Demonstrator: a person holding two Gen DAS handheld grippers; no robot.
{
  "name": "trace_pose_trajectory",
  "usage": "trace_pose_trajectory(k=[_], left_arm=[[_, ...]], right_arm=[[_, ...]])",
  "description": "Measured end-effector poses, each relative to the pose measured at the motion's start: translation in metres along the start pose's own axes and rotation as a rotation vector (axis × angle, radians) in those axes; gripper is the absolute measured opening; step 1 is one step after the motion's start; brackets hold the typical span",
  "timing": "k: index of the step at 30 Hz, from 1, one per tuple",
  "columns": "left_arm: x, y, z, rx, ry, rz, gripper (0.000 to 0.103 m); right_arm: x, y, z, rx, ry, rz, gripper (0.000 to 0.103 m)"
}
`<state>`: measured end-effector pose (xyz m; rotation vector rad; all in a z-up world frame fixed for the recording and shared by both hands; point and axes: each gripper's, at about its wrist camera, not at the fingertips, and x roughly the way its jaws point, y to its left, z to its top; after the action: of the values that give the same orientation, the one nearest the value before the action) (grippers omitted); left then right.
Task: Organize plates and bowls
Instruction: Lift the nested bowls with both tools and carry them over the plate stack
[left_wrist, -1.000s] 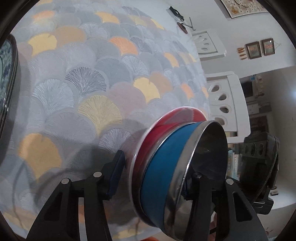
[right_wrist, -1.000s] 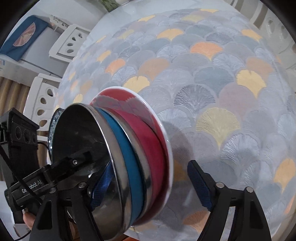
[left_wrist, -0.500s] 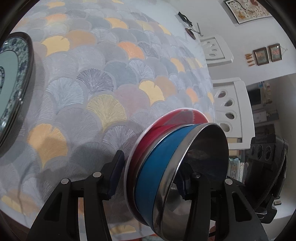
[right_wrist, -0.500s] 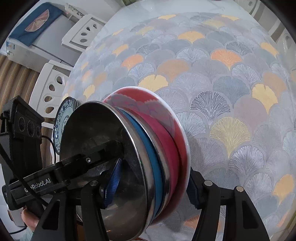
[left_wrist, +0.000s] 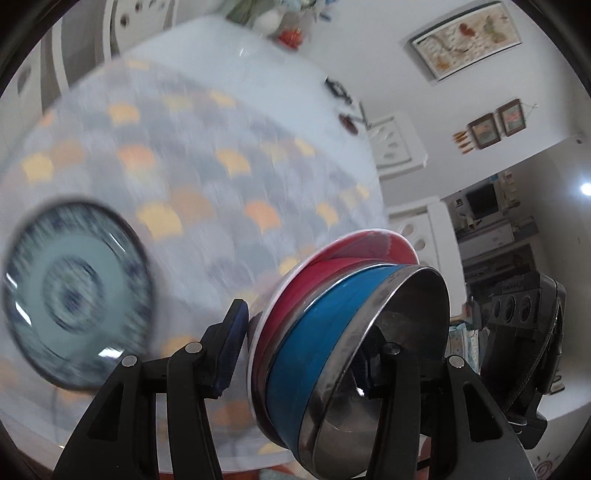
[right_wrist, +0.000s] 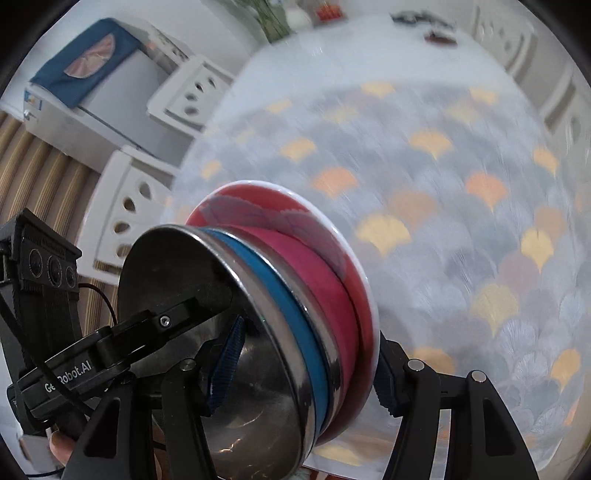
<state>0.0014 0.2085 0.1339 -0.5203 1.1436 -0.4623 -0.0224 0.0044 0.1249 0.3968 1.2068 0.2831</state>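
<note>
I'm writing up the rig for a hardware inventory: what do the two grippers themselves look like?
Both are matte black plastic, each finger built from angular struts with round silver pins. The left gripper and right gripper carry ribbed dark-blue pads. In the right view, the left one shows white "GenRobot.AI"-style lettering, three round lenses and thin black cables.

We count:
- steel bowl: one, innermost in nested stack
- blue bowl: one
- red bowl: one
- red plate, white-rimmed: one, under bowls
- blue-patterned plate: one on table, blurred; stacked copies beneath not discernible to us
- grippers: two, left gripper, right gripper
- white chairs: we make out two in left wrist view, four in right wrist view
- framed pictures on wall: three
</note>
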Motion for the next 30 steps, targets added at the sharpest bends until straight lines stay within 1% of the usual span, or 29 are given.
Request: trace_pose_trajectory(k=[2,6,8,12,16,21,25,30], left_arm=[[-0.028,0.014,0.013,0.015,-0.032,0.015,0.047],[-0.065,0.047,0.034,0.019,-0.052,0.051,0.047],[-0.076,0.069,0.041,0.013,-0.052,0.064,0.047],[-0.077,0.105,0.046,-0.009,-0.025,0.096,0.047],[-0.065,0.134,0.046,-0.034,0.027,0.121,0.047],[-0.047,0.163,0.046,-0.057,0.096,0.135,0.047],[-0.036,0.175,0.047,-0.071,0.132,0.123,0.047],[-0.029,0.18,0.045,-0.086,0.149,0.097,0.047]], right_arm=[[0.0,0.03,0.006,0.001,-0.025,0.009,0.061],[0.014,0.087,0.015,-0.002,-0.042,0.053,0.061],[0.026,0.109,0.016,0.01,-0.037,0.066,0.061],[0.059,0.139,0.013,0.04,0.009,0.081,0.061],[0.101,0.148,0.01,0.092,0.099,0.095,0.061],[0.145,0.138,0.008,0.15,0.213,0.096,0.061],[0.158,0.136,0.007,0.163,0.246,0.063,0.061],[0.162,0.133,0.009,0.164,0.262,0.023,0.061]])
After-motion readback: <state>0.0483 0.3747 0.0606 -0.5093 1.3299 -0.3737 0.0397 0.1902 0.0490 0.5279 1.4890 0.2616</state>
